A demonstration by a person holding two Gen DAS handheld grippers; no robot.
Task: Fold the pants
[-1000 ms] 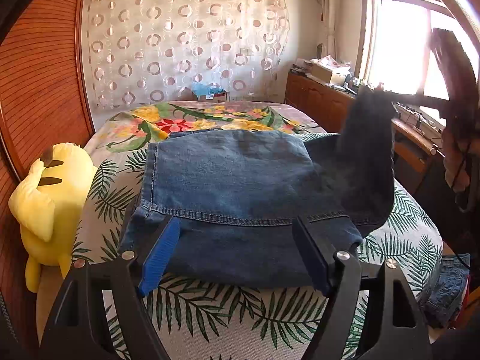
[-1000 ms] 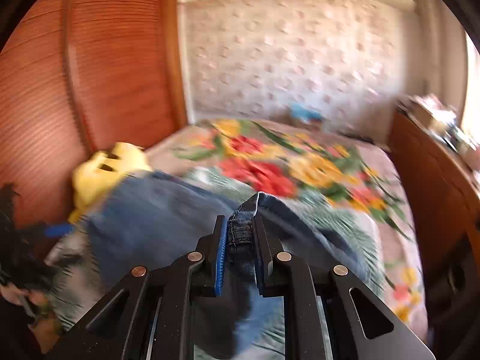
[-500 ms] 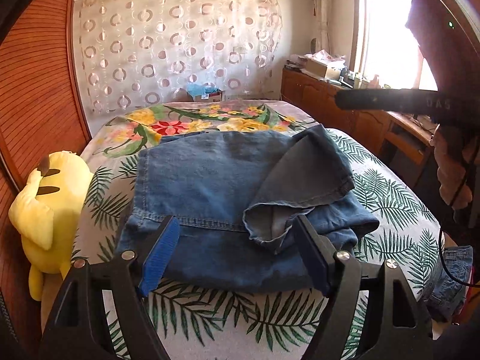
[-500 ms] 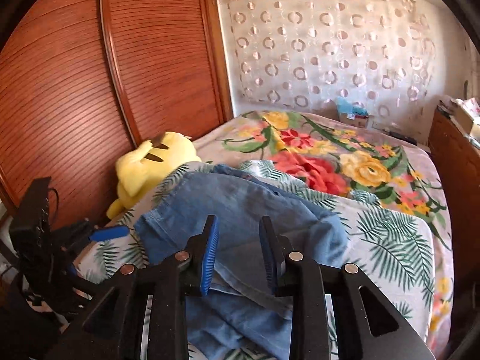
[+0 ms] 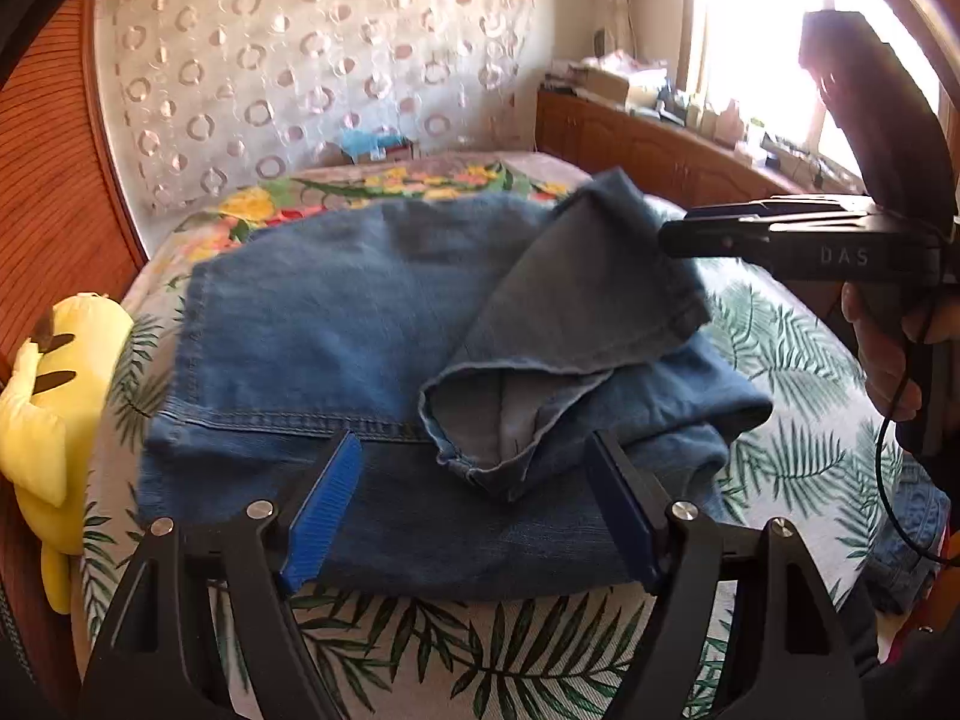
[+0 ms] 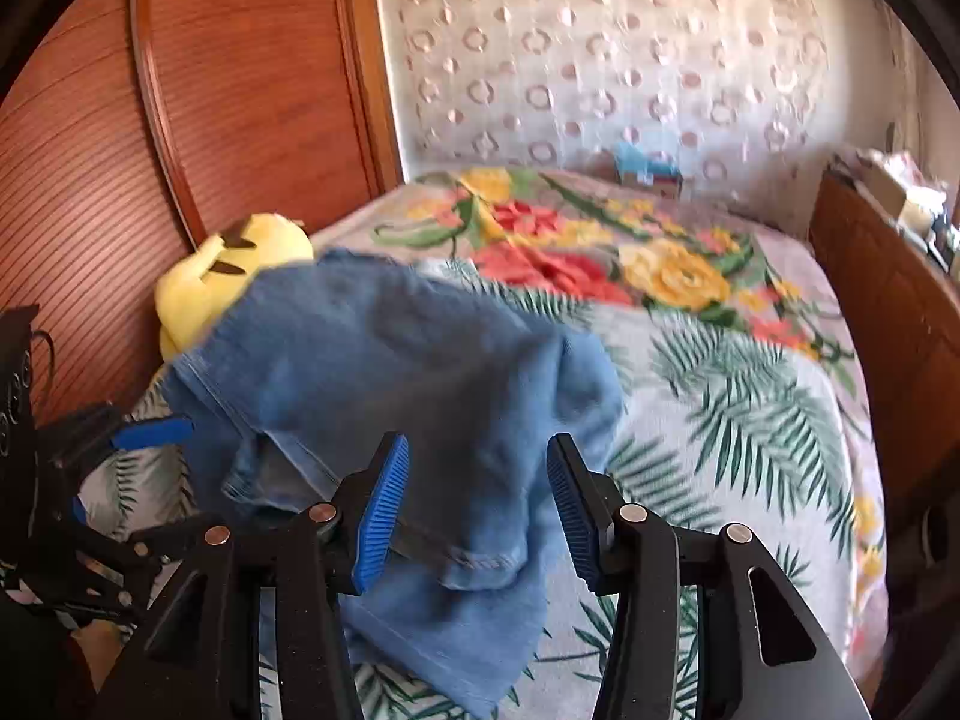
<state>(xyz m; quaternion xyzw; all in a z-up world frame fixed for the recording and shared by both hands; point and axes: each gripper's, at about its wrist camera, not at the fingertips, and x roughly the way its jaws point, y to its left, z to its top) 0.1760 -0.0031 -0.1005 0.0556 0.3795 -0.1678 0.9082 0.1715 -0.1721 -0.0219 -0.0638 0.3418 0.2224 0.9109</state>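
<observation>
On the bed: pants lie on the flowered bedspread, partly folded.
Change: my right gripper let go the leg it carried a second ago; fingers now spread, empty.
Left gripper: wide apart, holding nothing.
Meaning: flap landed crooked, needs smoothing.
Material: soft thick denim, paler inside, stitched hem.

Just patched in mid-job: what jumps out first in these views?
The blue jeans dominate, spread on the leaf-and-flower bedspread, one pant leg flopped crookedly across them with its hem open. A yellow plush toy sits at the bed's left edge. Both tools, left and right, are open.
</observation>
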